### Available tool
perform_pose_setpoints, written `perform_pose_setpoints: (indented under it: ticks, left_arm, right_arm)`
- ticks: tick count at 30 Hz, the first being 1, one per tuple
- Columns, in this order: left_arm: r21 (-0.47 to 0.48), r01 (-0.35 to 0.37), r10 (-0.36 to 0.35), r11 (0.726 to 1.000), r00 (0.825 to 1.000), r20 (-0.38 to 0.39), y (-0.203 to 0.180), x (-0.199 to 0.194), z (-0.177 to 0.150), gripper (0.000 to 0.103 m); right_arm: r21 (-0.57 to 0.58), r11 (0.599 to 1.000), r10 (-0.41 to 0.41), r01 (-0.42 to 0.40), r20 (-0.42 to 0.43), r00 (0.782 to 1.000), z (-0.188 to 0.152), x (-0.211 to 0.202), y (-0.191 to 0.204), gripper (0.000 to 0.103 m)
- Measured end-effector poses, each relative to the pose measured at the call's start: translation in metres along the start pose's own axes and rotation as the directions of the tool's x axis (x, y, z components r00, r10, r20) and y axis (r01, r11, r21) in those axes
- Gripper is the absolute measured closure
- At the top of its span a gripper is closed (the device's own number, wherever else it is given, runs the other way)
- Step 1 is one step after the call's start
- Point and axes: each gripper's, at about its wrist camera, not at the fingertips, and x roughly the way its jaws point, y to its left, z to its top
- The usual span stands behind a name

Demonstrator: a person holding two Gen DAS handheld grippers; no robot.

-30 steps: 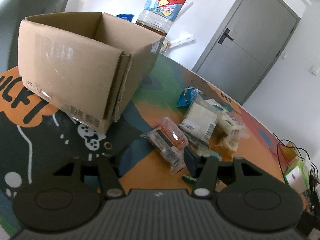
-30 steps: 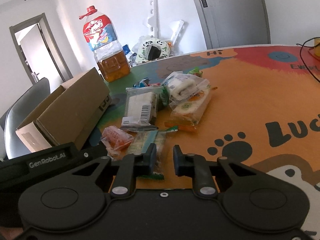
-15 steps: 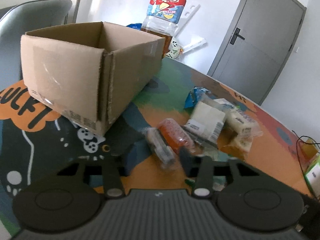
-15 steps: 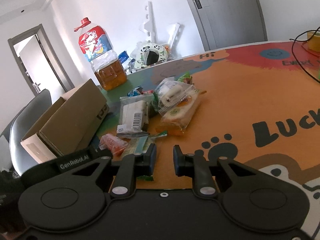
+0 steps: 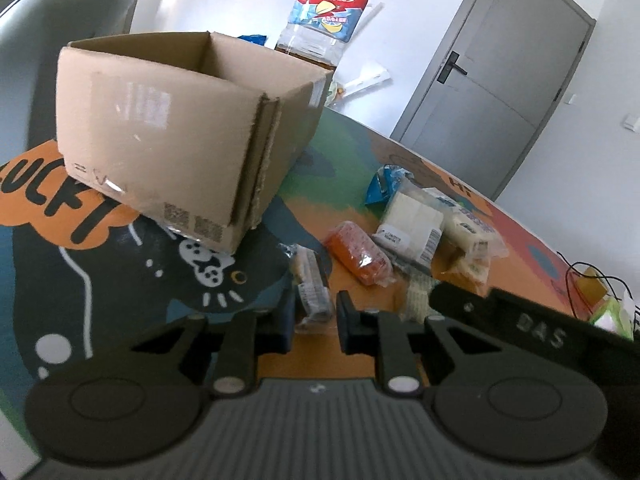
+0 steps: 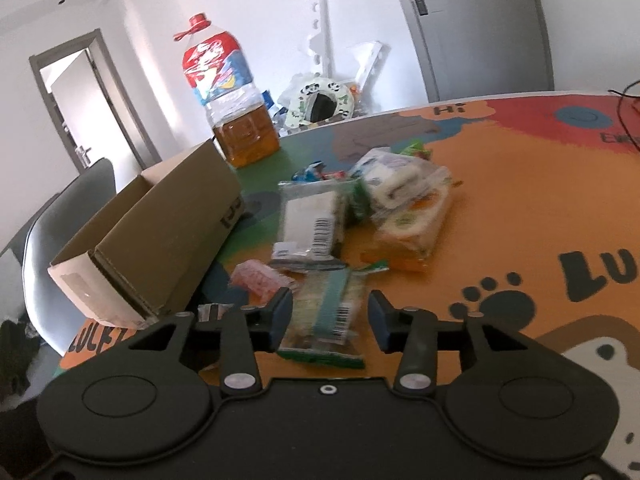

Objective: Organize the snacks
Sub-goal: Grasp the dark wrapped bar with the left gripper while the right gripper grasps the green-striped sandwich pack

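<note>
Open brown cardboard box (image 5: 192,128): crinkly clear-wrapped snack bar (image 5: 311,288) nearby between parted left gripper (image 5: 314,320) fingers (contact unclear); right gripper (image 6: 330,320) spread around blurry green-striped packet (image 6: 328,316).

I count one cardboard box (image 5: 176,128) on my left feed and one big tea bottle (image 6: 234,108) on my right. Snack packets on my right feed: one green-striped packet (image 6: 328,320), one pink packet (image 6: 260,280), one white barcode packet (image 6: 310,226), one orange-edged sandwich pack (image 6: 408,236), one white roll pack (image 6: 390,184) and a small clear packet (image 5: 310,286), so six clear ones (two or three more behind are too hidden to count). One grey chair (image 6: 52,240), two doors.
</note>
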Motion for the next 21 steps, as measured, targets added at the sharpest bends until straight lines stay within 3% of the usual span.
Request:
perform_pose_setpoints:
  ticks: [8,13,16,21]
  left_arm:
    - [0.014,0.014,-0.014,1.000,1.000,-0.008,0.009,-0.011,-0.003,0.083]
    - [0.025,-0.011,0.011,1.000,1.000,-0.003,0.013,-0.013,-0.002,0.083]
    - [0.031,-0.032,0.032,0.999,0.999,0.006,0.014,-0.013,0.000,0.079]
    - [0.054,-0.042,0.041,0.998,0.999,0.011,0.010,-0.008,0.002,0.066]
  right_arm:
    - [-0.044,0.998,-0.034,0.033,-0.013,0.999,-0.002,0.010,0.017,0.043]
    - [-0.074,0.994,-0.078,0.075,-0.040,0.996,-0.007,0.020,0.022,0.042]
    - [-0.109,0.989,-0.104,0.100,-0.035,0.994,-0.009,0.020,0.026,0.046]
    - [-0.106,0.987,-0.123,0.118,-0.042,0.992,-0.010,0.011,0.022,0.050]
